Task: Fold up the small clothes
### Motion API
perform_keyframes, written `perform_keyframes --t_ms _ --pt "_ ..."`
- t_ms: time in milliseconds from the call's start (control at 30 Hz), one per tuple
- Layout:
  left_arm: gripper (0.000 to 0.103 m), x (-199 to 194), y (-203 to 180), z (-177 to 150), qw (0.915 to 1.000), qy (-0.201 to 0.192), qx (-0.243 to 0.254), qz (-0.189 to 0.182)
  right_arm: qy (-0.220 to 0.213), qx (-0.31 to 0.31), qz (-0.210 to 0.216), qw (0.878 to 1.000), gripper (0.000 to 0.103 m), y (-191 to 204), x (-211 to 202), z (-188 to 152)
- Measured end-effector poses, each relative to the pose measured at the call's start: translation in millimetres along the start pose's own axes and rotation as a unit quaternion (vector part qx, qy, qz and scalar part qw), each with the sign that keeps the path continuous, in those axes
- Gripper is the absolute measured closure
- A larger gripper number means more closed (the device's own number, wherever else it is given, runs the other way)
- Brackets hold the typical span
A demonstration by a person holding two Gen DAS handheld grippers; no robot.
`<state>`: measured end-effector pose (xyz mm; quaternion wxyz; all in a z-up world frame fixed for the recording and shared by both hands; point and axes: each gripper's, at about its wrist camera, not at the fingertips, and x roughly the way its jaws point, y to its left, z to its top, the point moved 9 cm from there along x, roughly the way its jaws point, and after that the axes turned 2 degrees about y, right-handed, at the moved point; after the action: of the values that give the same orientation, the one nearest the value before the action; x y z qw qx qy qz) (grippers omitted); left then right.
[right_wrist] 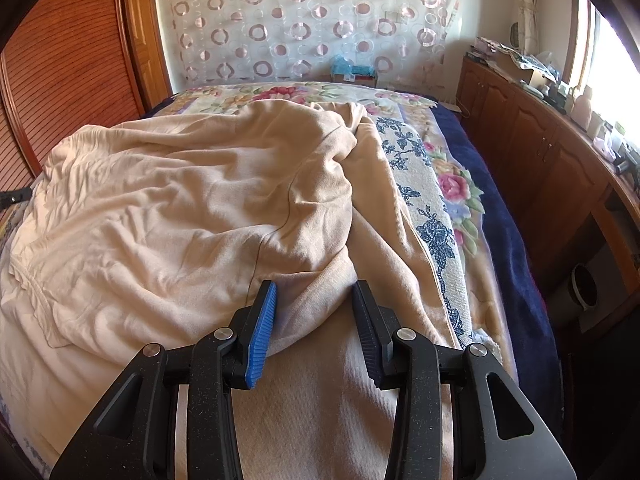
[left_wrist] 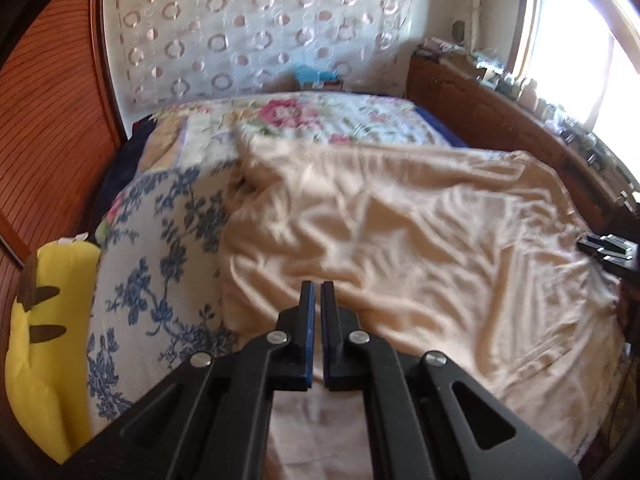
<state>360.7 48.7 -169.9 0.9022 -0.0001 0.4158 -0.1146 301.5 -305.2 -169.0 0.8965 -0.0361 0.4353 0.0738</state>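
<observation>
A yellow cushion (left_wrist: 38, 344) lies at the left edge of the bed, beside a blue-flowered cloth (left_wrist: 160, 264). The cream garment (left_wrist: 400, 232) lies crumpled across the flowered bedspread (right_wrist: 452, 184). The left gripper (left_wrist: 317, 292) hangs over it, jaws together on nothing; the right gripper (right_wrist: 314, 300) has jaws apart around a raised fold.

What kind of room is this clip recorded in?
Most likely a home bedroom. A bed with a floral cover fills the view, with a beige garment spread on it. A patterned curtain hangs behind, and low wooden cabinets run under a bright window.
</observation>
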Motion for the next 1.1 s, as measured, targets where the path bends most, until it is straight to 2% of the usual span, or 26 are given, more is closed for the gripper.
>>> perform_keyframes --t_ms 67,167,267,333,433,467,533,600,700,1100 --pt "0.103 -9 -2 8 0.9999 -0.012 0.0 -0.003 0.0 0.001 0.001 1.0 0.064 0 0 -1" --pt "0.102 -20 8 14 0.9996 -0.021 -0.012 0.012 0.0 -0.001 -0.001 1.0 0.064 0 0 0" --pt "0.101 -18 14 10 0.9999 -0.003 -0.009 0.014 0.0 0.0 -0.001 1.0 0.064 1 0 0" --pt "0.096 -12 15 0 0.9997 0.021 -0.004 0.011 0.0 0.0 -0.001 1.0 0.064 1 0 0" --pt "0.092 -9 26 -13 0.9986 0.026 -0.005 0.047 0.0 0.0 -0.001 1.0 0.064 1 0 0" --pt "0.092 -7 28 -17 0.9987 0.028 -0.011 0.042 0.0 -0.001 -0.001 1.0 0.064 1 0 0" --pt "0.091 -3 29 -24 0.9984 0.045 -0.033 0.005 0.0 -0.001 -0.001 1.0 0.064 1 0 0" --pt "0.091 3 35 -31 0.9967 0.065 -0.047 0.015 0.0 0.0 -0.001 1.0 0.064 1 0 0" --pt "0.091 11 32 -38 0.9955 0.078 -0.054 0.0 -0.001 -0.001 -0.001 1.0 0.064 1 0 -1" --pt "0.086 25 13 -28 0.9969 0.068 -0.028 0.028 -0.001 -0.001 -0.001 1.0 0.064 2 0 0"
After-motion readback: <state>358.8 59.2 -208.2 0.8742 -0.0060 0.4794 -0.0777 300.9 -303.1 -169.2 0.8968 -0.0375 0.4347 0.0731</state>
